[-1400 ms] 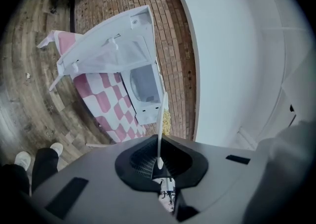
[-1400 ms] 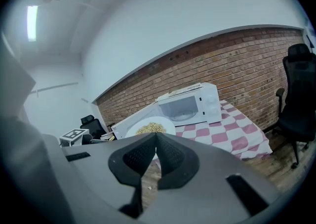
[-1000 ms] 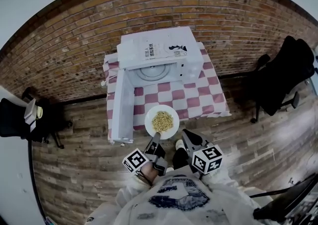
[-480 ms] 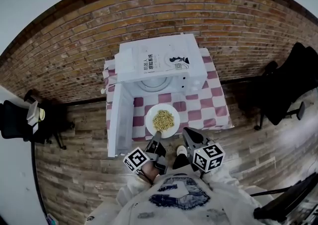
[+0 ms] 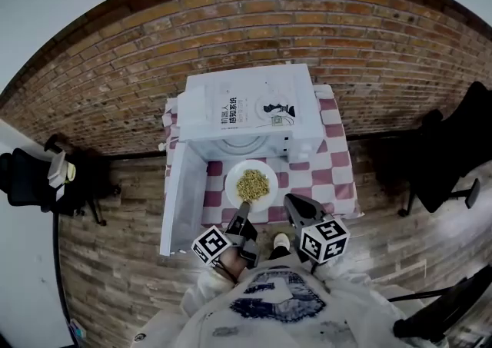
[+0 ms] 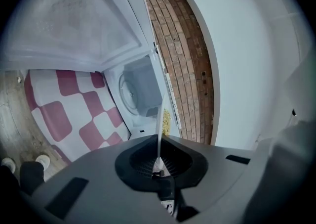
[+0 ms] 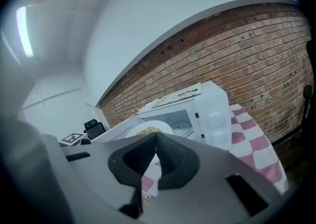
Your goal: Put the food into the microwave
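Brick-walled room, checked desk point(image 5: 338, 177): left tongs point(image 5: 244, 210) clamp the rim of the plate point(image 5: 233, 177) of food point(image 5: 252, 183), just before the open microwave point(image 5: 254, 108) — not yet inside; right tongs point(image 5: 293, 203) closed, empty.

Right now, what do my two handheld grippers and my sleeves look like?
Both the left gripper and the right gripper have grey bodies tapering to a wedge, with black ribbed pads inside the jaws. Each carries a white cube with black square markers behind it. You wear a whitish long-sleeved top with a dark blue print on the front.
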`<state>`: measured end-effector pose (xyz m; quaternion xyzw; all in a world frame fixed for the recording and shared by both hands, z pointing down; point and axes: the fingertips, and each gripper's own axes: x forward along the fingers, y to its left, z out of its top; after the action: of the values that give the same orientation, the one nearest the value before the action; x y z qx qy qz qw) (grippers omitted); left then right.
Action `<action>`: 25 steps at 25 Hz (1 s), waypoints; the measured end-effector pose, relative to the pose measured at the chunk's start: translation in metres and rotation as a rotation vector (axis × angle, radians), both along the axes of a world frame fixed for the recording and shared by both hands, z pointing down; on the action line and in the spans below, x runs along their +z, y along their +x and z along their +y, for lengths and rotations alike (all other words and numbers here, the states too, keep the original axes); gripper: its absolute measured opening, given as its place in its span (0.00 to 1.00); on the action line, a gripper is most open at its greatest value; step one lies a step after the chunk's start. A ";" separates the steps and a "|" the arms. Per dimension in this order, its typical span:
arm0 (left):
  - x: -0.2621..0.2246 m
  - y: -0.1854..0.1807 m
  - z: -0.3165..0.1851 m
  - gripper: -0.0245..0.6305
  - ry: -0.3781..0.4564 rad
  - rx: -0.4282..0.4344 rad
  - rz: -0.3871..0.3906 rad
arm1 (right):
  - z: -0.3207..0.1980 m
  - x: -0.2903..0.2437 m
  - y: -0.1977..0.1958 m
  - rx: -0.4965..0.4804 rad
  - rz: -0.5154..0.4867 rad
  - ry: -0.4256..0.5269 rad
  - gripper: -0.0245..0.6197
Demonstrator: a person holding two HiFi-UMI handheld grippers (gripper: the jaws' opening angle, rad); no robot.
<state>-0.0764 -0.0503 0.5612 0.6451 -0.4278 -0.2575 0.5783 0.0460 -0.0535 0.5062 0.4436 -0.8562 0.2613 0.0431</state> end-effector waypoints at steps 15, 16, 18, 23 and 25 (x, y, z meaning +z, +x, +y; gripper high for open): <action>0.015 0.007 -0.033 0.06 -0.049 -0.113 0.007 | -0.048 0.004 0.026 -0.043 -0.042 -0.008 0.06; 0.016 0.007 -0.035 0.06 -0.050 -0.117 0.012 | -0.049 0.005 0.026 -0.044 -0.042 -0.013 0.06; 0.020 0.008 -0.037 0.06 -0.058 -0.121 0.024 | -0.050 0.010 0.027 -0.045 -0.042 -0.027 0.06; 0.030 0.005 -0.048 0.06 -0.073 -0.133 0.047 | -0.062 0.011 0.028 -0.047 -0.026 -0.024 0.06; 0.032 0.004 -0.057 0.06 -0.066 -0.136 0.063 | -0.068 0.010 0.027 -0.045 -0.022 -0.019 0.06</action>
<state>-0.0724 -0.1071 0.5930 0.5868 -0.4603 -0.3022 0.5937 0.0734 -0.1213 0.5164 0.4209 -0.8638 0.2734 0.0436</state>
